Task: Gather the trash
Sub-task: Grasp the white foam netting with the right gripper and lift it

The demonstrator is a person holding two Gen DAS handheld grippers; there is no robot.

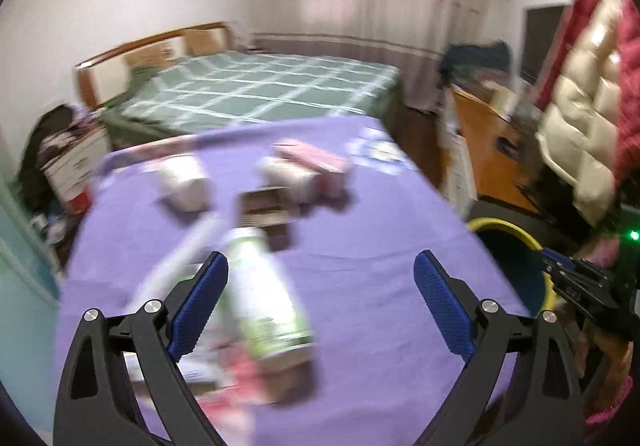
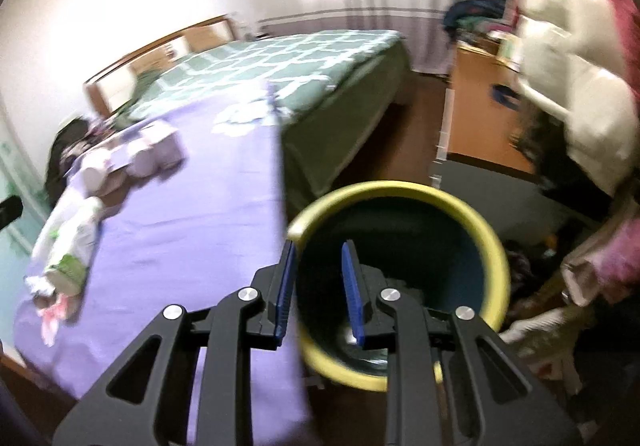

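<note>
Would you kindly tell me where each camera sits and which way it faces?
Left wrist: on the left gripper, over the purple table, facing bottle and bed; wide-open fingers show.
Right wrist: on the right gripper, above the yellow-rimmed bin; narrowly parted, empty fingers show.
Shared: table, bottle, bin, bed.

Green-white bottle (image 1: 264, 298) lying on purple tablecloth (image 1: 360, 246)

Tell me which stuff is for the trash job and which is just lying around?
For the job:
green-and-white bottle
white cup
brown box
pink packet
yellow-rimmed bin

Just lying around:
green bed
cream jacket
orange desk
</note>
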